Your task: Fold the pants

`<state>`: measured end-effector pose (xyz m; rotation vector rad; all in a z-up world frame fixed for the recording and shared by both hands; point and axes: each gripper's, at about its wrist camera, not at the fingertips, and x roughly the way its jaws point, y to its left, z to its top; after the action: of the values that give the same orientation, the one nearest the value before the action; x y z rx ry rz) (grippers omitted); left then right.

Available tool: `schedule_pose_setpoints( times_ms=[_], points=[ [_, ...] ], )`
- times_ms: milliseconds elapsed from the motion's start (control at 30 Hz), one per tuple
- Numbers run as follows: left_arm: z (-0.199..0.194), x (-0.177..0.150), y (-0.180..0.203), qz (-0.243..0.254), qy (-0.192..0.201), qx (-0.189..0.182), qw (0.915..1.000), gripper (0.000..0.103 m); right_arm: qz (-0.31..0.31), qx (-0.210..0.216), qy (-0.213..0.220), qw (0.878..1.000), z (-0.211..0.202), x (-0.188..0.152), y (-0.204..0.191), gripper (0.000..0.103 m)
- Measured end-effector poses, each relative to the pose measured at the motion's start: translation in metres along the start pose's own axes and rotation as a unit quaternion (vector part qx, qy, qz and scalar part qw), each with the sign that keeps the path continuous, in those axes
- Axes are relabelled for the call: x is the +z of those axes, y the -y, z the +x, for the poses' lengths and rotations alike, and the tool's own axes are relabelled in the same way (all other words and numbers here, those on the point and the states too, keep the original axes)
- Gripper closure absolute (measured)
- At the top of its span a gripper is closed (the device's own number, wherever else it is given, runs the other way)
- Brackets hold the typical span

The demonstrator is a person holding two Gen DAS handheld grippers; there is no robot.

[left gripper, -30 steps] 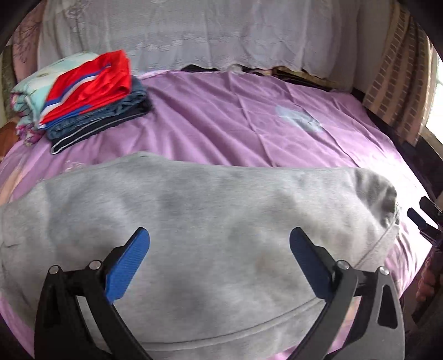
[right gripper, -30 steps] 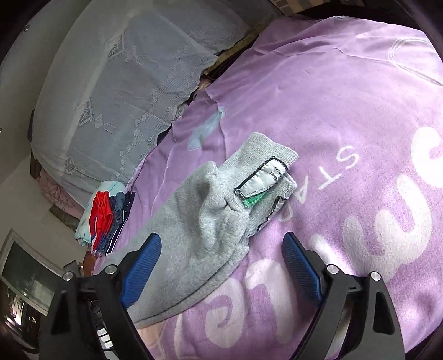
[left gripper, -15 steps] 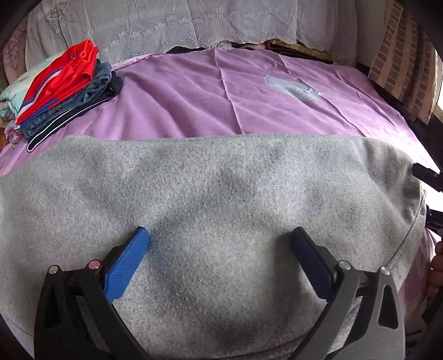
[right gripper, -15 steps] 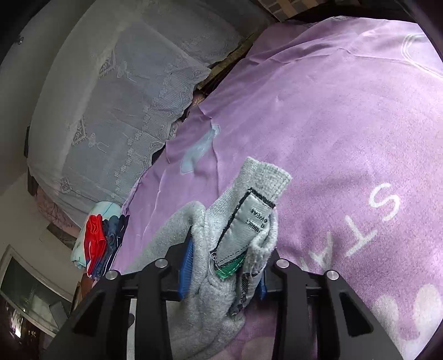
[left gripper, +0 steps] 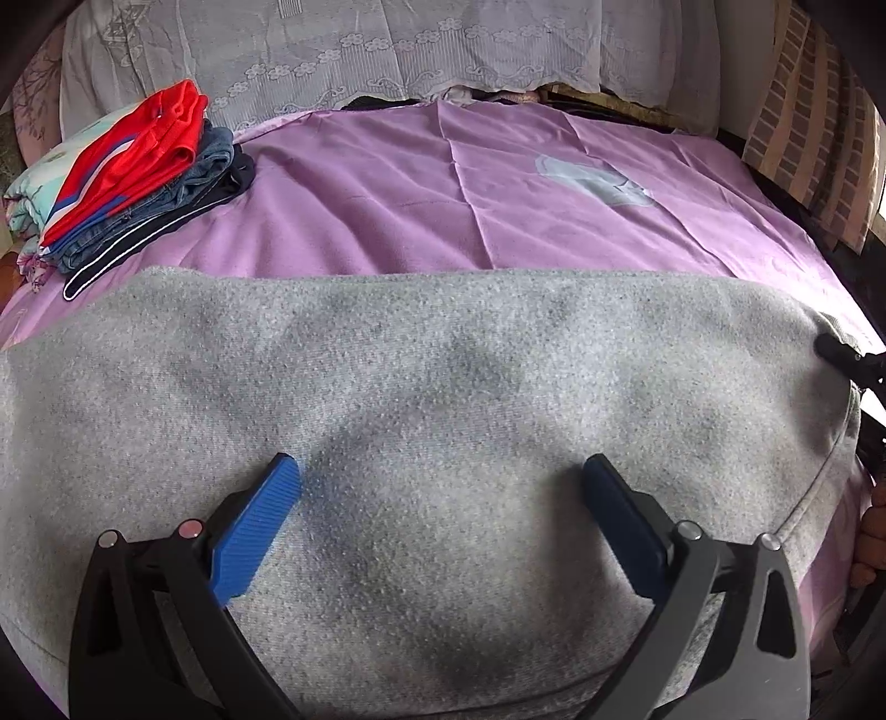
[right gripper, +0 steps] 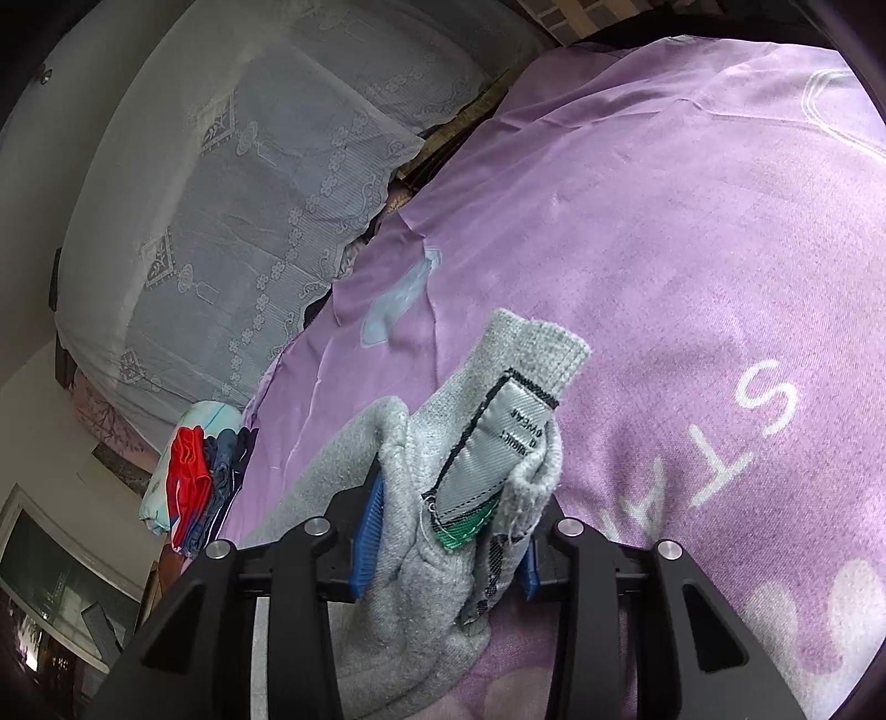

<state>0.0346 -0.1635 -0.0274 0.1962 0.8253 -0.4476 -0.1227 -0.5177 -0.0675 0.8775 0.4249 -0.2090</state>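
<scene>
Grey sweatpants (left gripper: 432, 399) lie spread across the near part of a purple bedsheet (left gripper: 443, 199) and fill the lower half of the left wrist view. My left gripper (left gripper: 440, 498) hovers just above the grey cloth, open, with nothing between its blue pads. My right gripper (right gripper: 448, 531) is shut on a bunched end of the sweatpants (right gripper: 515, 399); a grey sewn-in label with a green tab (right gripper: 487, 454) sticks up between the jaws. The right gripper's black tip (left gripper: 841, 354) shows at the cloth's right edge in the left wrist view.
A stack of folded clothes (left gripper: 138, 171), red on top, sits at the far left of the bed, also visible as the same stack (right gripper: 194, 471). A white lace cover (left gripper: 360, 50) runs along the bed's far side. A patterned cushion (left gripper: 808, 111) stands far right. A hand (left gripper: 872, 531) shows at the right edge.
My right gripper closed on the sweatpants' end and lifted it slightly. The left gripper moved lower and closer over the grey cloth, which now spreads flatter across the view.
</scene>
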Motion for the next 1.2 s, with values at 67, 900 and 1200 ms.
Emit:
schedule_pose_setpoints(
  times_ms=[67,900,1200],
  points=[
    [-0.006,-0.001,-0.006,-0.003,0.003,0.0,1.0,0.004,-0.002,-0.003,0.0,1.0,0.0,0.0,-0.001,0.063],
    [-0.031,-0.022,-0.09,-0.006,0.059,0.1,0.9933,0.004,-0.019,-0.038,0.005,0.999,0.003,-0.004,-0.012,0.059],
    [-0.055,-0.035,-0.102,-0.022,0.097,0.108,0.9892,0.004,-0.026,-0.048,0.006,0.998,0.004,-0.005,-0.015,0.058]
  ],
)
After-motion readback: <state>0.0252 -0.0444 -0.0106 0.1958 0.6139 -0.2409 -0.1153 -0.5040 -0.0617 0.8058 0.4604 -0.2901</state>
